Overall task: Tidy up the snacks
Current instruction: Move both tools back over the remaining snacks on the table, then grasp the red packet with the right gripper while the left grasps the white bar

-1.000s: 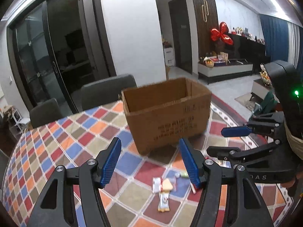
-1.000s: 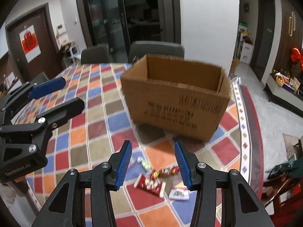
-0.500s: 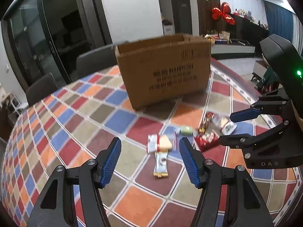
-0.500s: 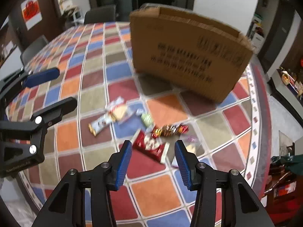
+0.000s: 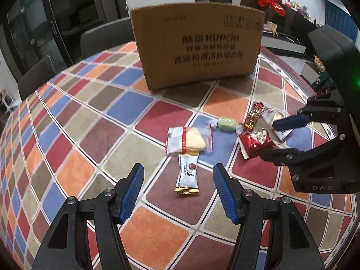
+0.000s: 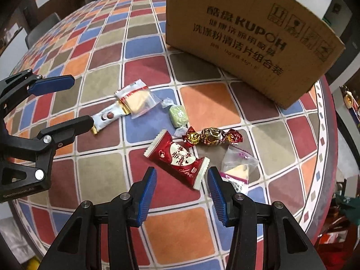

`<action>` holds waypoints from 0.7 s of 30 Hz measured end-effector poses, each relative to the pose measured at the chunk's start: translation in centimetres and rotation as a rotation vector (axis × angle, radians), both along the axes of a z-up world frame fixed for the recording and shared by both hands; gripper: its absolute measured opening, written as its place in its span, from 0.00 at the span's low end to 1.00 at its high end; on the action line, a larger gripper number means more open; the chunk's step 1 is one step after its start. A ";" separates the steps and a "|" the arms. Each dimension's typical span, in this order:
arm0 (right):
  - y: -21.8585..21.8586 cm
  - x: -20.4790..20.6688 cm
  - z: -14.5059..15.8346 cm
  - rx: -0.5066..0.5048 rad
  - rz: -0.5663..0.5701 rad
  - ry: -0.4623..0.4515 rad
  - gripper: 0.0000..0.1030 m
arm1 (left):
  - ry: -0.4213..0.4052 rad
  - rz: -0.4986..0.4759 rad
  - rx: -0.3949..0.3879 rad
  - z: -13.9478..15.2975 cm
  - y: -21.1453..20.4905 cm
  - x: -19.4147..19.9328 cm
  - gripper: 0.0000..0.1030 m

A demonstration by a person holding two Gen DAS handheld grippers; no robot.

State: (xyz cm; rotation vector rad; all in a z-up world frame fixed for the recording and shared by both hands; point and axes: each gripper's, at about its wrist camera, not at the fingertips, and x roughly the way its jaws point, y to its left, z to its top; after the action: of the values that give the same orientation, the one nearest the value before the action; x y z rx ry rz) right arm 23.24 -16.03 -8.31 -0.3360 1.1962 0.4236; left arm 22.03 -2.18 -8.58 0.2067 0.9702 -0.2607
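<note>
Two grippers are angling steeply down toward a round table covered in a coloured diamond pattern, side by side and apart from each other. Both are standing released, with blue pads spread and nothing between them.

Ahead of the left gripper, a slim white bar wrapper with gold ends is lying flat on the cloth, its near end sitting in line with the gap between the pads but untouched. Its far end is tucked just under a clear packet with a red stripe and a pale wafer.

Below the right gripper, a red heart-printed packet is lying at a slant, its nearer crimped end reaching close to the right-hand pad without contact. Just beyond it are resting a gold-and-red twisted candy and a green wrapped sweet, and a clear pouch with a pale triangular piece is lying partly behind the right-hand finger.

Farther back, a cardboard box is standing upright on the table, showing only its printed front; its top is running out of both views, so its inside cannot be seen. In the left view, the right gripper's fingers are covering part of the red packet and the clear pouch. Printing on the small wrappers is too blurred to read.
</note>
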 end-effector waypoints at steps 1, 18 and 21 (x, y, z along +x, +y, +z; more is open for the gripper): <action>0.2 0.2 -0.1 -0.010 0.013 -0.003 0.46 | 0.009 -0.002 -0.002 -0.2 0.0 0.1 0.61; 1.6 2.5 -1.4 -0.001 0.055 0.036 0.37 | 0.139 -0.008 -0.060 -3.3 -0.3 2.9 0.37; 1.4 2.4 -1.5 0.037 0.029 0.048 0.30 | 0.129 -0.018 -0.057 -3.3 -0.6 2.8 0.28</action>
State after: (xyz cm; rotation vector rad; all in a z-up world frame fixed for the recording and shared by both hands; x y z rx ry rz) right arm 25.64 -14.63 -9.78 -0.3126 1.2302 0.4807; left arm 24.80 -2.79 -11.91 0.1480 1.0872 -0.3207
